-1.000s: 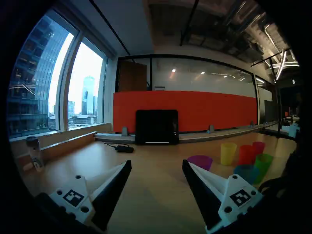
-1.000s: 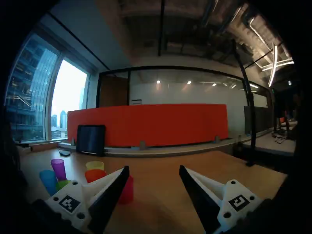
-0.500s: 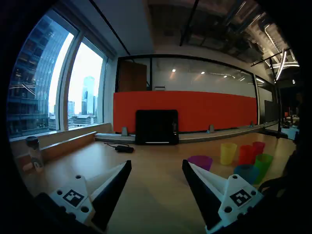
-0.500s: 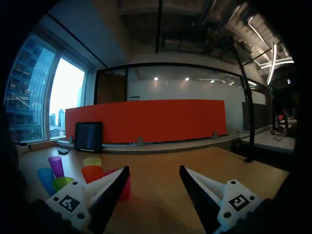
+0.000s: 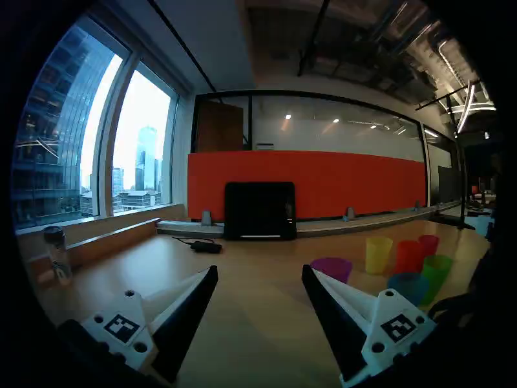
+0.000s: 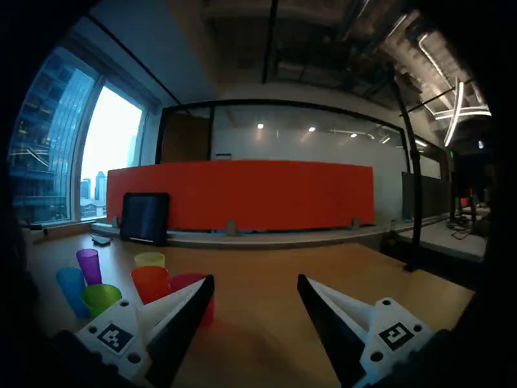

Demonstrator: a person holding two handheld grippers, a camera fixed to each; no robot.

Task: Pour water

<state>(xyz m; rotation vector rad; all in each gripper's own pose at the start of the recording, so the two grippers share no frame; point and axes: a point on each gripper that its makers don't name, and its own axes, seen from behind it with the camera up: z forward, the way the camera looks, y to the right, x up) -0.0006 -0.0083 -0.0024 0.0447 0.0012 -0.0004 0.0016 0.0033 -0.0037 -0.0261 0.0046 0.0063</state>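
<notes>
A cluster of coloured plastic cups stands on the wooden table. In the left gripper view they sit to the right: purple cup, yellow cup, orange cup, green cup, blue cup. My left gripper is open, low over bare table, with nothing between its fingers. In the right gripper view the cups lie at the lower left: purple cup, blue cup, green cup, orange cup, pink cup partly behind the left finger. My right gripper is open and holds nothing.
A dark tablet leans against an orange partition at the table's far edge. A small black device with a cable lies in front of it. A bottle stands at the left by the windows. Another desk lies off to the right.
The right gripper view has dropped and shifted slightly, so the cups appear a little higher and nearer. The left gripper has not moved. Both stay open.
</notes>
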